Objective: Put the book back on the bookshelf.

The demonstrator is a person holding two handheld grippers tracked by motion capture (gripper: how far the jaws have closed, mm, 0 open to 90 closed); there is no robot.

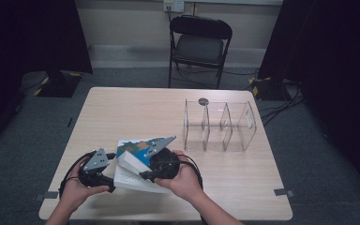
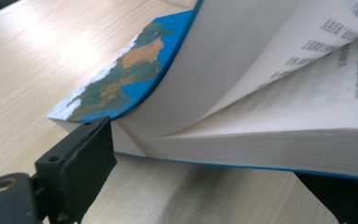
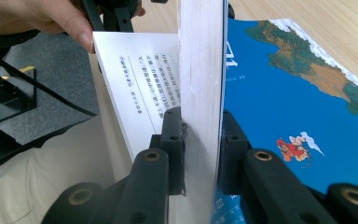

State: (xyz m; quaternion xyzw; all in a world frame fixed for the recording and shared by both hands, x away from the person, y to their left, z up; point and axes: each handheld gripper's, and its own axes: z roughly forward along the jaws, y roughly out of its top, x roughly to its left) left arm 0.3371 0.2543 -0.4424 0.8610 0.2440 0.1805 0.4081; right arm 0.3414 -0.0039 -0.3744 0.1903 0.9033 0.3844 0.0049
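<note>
A thick paperback book with a blue illustrated cover lies open at the front of the table. My right gripper is shut on a raised sheaf of pages together with the front cover, holding them upright off the rest of the book; in the high view it sits at the book's right side. My left gripper is at the book's left edge. Its jaws stand wide open, one at the book's corner, the other low under the lower page block. Printed text shows on the open pages.
A clear acrylic organiser with several compartments stands at the right middle of the table, a small dark disc behind it. A black folding chair stands beyond the far edge. Bare tabletop stretches behind the book.
</note>
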